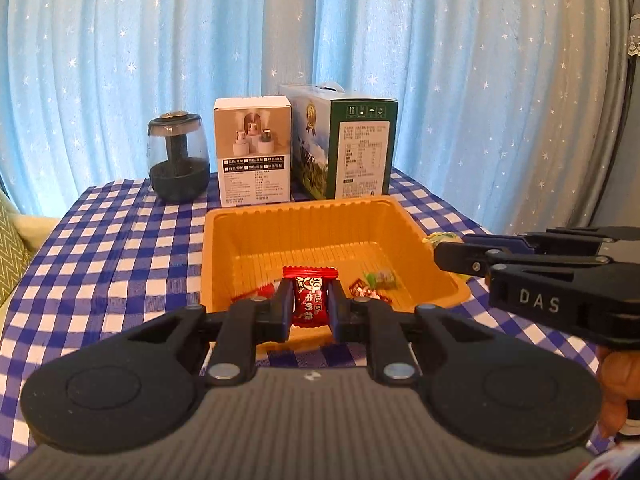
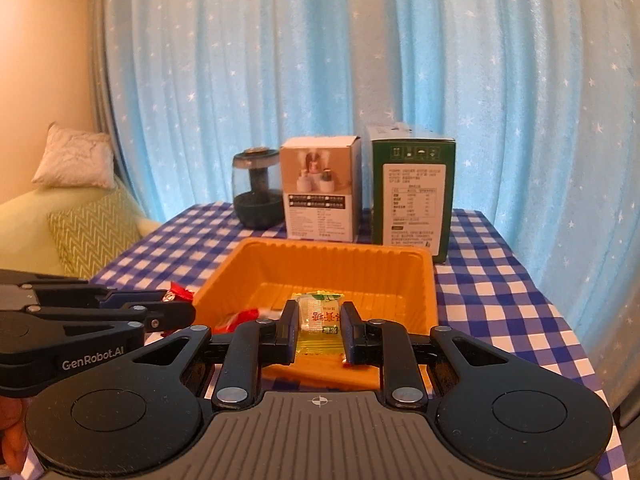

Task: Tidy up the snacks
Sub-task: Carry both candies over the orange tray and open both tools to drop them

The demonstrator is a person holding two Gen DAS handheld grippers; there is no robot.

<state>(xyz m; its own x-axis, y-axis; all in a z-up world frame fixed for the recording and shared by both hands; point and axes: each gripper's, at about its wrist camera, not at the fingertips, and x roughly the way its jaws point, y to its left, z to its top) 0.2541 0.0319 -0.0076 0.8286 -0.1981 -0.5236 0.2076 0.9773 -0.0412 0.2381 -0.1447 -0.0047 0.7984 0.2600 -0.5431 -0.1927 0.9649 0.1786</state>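
1. The left gripper (image 1: pixel 309 304) was clenched on a red candy (image 1: pixel 310 294), its two fingers (image 1: pixel 280 308) narrowed to the width of the wrapper and pressing it from both sides. The candy stood upright between them, its crimped top edge showing above the fingertips.

2. That gripper hung over the near rim of the orange tray (image 1: pixel 240 240), so the red candy sat just at the tray's near wall.

3. The right gripper (image 2: pixel 320 322) was likewise closed on a yellow-green candy (image 2: pixel 319 314), fingers (image 2: pixel 352 332) drawn in against its two edges. It too was poised at the near rim of the tray (image 2: pixel 400 264).

4. In the left wrist view the right gripper (image 1: pixel 452 256) reached in from the right, beside the tray's right wall, with the yellow-green wrapper (image 1: pixel 444 238) peeking past its tip.

5. In the right wrist view the left gripper (image 2: pixel 176 308) lay at the tray's left side, a bit of red wrapper (image 2: pixel 178 292) showing at its tip.

6. Inside the tray, near its front wall, lay loose sweets: a green-wrapped one (image 1: pixel 382 279) and a red-and-white one (image 1: pixel 366 290).

7. The tray rested on the blue-and-white checked surface (image 1: pixel 100 248). Toward the far edge stood a dark glass jar (image 1: pixel 179 158), a white box (image 1: pixel 253 152) and a green box (image 1: pixel 348 148), in a row from left to right.

8. A blue star-patterned curtain (image 1: pixel 360 32) hung behind the far edge.
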